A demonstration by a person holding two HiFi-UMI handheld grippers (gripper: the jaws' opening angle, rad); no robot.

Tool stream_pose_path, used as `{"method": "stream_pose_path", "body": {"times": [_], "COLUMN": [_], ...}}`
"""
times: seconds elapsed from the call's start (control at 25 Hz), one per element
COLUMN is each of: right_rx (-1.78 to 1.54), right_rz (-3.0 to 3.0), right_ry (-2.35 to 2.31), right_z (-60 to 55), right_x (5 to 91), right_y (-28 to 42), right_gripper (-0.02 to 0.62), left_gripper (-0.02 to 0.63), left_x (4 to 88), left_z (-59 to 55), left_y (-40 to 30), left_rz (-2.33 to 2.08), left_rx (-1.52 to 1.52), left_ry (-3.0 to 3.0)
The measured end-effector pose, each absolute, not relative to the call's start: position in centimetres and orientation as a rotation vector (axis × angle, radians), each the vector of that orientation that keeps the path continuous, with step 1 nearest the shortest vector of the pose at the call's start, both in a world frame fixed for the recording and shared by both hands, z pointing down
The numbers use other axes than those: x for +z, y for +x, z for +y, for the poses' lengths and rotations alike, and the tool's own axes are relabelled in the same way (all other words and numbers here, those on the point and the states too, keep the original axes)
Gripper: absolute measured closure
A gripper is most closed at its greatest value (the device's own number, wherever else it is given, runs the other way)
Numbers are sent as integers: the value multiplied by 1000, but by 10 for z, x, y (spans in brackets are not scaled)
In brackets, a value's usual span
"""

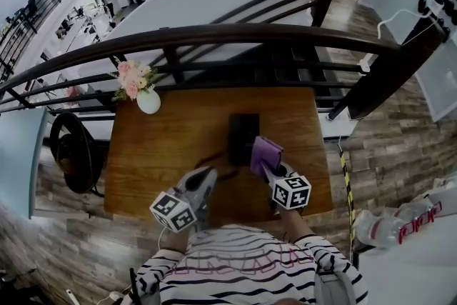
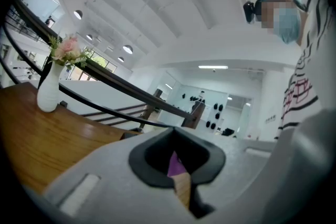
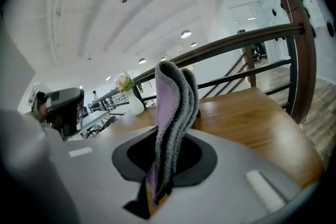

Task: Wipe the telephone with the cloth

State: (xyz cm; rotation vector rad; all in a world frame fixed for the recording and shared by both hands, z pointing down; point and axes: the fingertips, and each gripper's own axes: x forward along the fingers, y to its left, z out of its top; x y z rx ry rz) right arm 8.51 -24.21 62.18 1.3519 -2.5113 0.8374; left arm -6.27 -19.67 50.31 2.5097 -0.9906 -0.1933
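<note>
- In the head view, the telephone (image 1: 243, 136) is lying near the middle of the table (image 1: 157, 153). The cloth (image 1: 265, 153) is being held at its 4 o'clock edge, touching or nearly touching it, by the right gripper (image 1: 268, 168).
- A risk is being judged here: with nothing steadying it, the telephone could be shoved toward 12 o'clock and the railing (image 1: 235, 36) if the cloth is dragged hard. The thin cord (image 1: 212, 158) at its 7 o'clock could also be snagged.
- The left gripper (image 1: 207, 175) is being held low at the telephone's 7 o'clock, angled toward 1 o'clock and apart from it. Both striped sleeves are being drawn in close to the body.
- In the left gripper view, the left gripper (image 2: 181, 186) is being shown with its jaws pressed together and nothing clamped. The purple sliver past the tips is judged to be the cloth beyond. The vase (image 2: 47, 92) is standing at 9 o'clock.
- In the right gripper view, the right gripper (image 3: 157, 189) is being clamped on the folded cloth (image 3: 173, 107), which is rising toward 12 o'clock. Only its lower edge is being pinched, so it could be tugged free in a firm wipe.
</note>
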Motion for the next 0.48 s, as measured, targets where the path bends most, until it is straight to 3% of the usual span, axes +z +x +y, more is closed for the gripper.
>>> {"method": "stream_pose_path", "body": {"times": [0.48], "right_rx": [792], "right_rz": [-2670], "right_ry": [1321], "right_z": [-173], "right_x": [558], "right_y": [113], "right_gripper": [543], "left_gripper": [607], "left_x": [495], "left_z": [-146], "left_y": [-34], "left_rz": [-1045], "left_rx": [-234], "left_ry": [2511]}}
